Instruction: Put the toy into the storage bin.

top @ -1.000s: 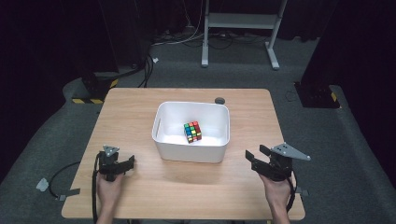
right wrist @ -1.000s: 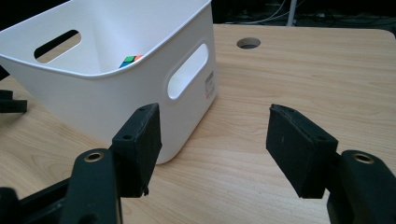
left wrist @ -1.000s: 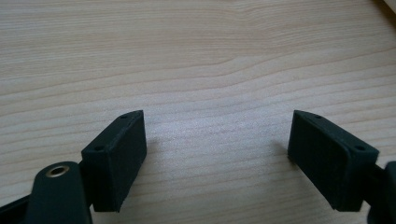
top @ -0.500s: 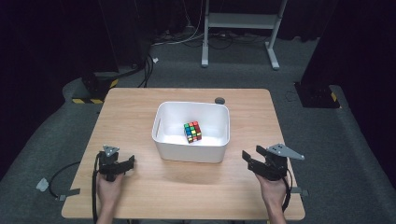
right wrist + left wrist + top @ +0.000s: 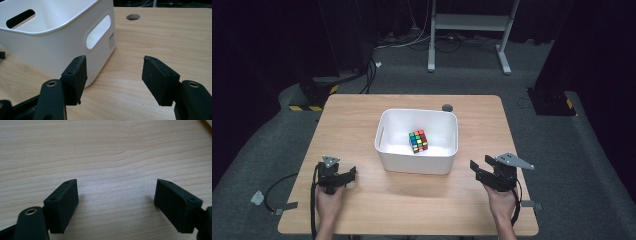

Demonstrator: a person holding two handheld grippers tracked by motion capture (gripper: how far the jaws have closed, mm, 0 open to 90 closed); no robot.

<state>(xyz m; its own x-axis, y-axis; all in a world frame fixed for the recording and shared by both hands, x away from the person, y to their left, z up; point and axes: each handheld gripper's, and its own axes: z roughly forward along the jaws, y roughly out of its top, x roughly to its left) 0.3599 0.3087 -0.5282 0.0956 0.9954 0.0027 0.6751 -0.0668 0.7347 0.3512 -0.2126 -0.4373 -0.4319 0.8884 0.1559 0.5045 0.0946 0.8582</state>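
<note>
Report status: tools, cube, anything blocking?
Left tool open, empty. Right tool open, empty, beside white bin. Cube inside bin, untouched. Path into bin clear from above.

The pale wooden table (image 5: 362, 125) is evenly lit from above, while the surrounding room is left dark. Soft shadows are cast beneath the black gripper jaws in both gripper views. Slight softness is seen in the high view.

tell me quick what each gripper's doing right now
Left gripper: jaws open, nothing between them, over bare table.
Right gripper: jaws open, holding nothing, beside the white bin.
</note>
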